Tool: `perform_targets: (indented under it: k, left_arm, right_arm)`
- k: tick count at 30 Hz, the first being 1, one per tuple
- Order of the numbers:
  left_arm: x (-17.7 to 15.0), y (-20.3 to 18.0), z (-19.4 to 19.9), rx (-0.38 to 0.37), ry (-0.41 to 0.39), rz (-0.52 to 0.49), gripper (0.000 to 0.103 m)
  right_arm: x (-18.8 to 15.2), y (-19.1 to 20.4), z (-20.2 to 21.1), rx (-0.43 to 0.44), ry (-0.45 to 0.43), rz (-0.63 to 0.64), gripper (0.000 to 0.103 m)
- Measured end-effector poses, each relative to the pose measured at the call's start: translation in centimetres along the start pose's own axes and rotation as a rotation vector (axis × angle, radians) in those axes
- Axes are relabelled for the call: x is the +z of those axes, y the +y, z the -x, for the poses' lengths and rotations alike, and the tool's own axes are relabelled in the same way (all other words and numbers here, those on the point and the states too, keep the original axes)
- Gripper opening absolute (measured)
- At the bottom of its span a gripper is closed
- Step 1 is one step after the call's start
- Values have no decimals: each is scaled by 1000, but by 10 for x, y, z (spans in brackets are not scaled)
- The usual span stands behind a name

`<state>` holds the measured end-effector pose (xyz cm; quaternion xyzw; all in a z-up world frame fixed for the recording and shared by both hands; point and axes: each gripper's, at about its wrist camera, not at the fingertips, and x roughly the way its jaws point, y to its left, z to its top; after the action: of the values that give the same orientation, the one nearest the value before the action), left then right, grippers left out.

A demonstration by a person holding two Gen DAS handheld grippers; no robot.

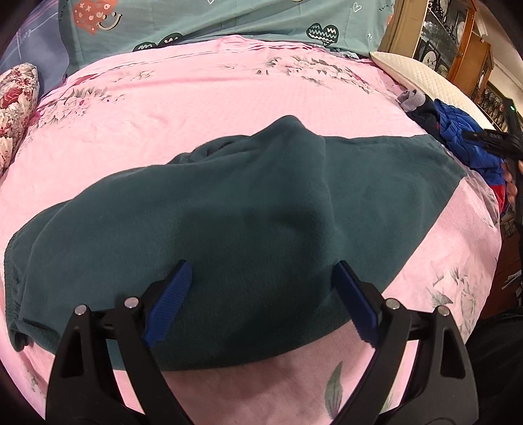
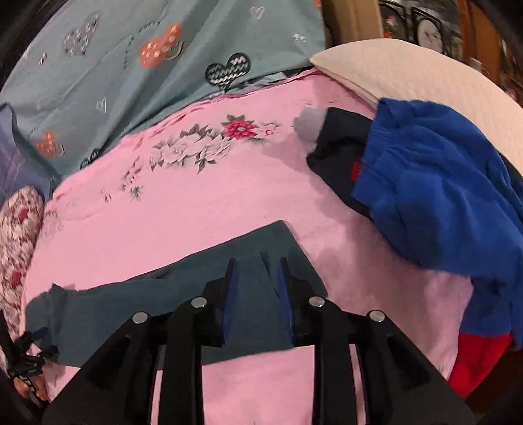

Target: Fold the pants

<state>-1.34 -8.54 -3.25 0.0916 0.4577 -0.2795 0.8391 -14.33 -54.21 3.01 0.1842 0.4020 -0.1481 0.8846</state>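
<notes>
Dark teal pants [image 1: 235, 222] lie spread across the pink floral bedsheet [image 1: 196, 98], waistband at the left, legs running to the right. My left gripper [image 1: 261, 271] is open, its blue pads apart over the near edge of the pants, holding nothing. In the right wrist view the leg end of the pants [image 2: 202, 294] lies flat on the bedsheet [image 2: 196, 196]. My right gripper [image 2: 256, 271] hovers over the leg end with the jaws partly open and cloth between the pads. The right gripper also shows at the right edge of the left wrist view [image 1: 493, 140].
A pile of blue, navy and red clothes [image 2: 434, 196] lies at the right by a white pillow [image 2: 408, 72]. A teal heart-print quilt [image 1: 196, 23] lies at the back. A floral cushion [image 1: 16, 108] sits at the left. A wooden cabinet [image 1: 457, 39] stands behind.
</notes>
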Motion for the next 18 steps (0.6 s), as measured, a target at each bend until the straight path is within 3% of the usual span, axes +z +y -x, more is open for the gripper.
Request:
perform_targets:
  k: [3, 6, 7, 10, 14, 18]
  left_arm:
    - [0, 0, 0, 5, -2, 5, 90]
    - [-1, 3, 2, 6, -6, 19, 90]
    - [-1, 4, 1, 5, -4, 26, 90]
    - [1, 4, 2, 13, -2, 27, 90]
    - [7, -1, 2, 9, -13, 19, 90]
    - [13, -8, 0, 2, -24, 10, 90]
  right_arm:
    - [11, 15, -43, -7, 120, 88, 25]
    - [5, 21, -78, -69, 237, 181, 7]
    - [2, 22, -81, -83, 239, 208, 3]
    - [7, 23, -66, -86, 171, 244, 2]
    - [31, 13, -26, -69, 46, 201, 2]
    - [49, 5, -23, -111, 23, 171, 2]
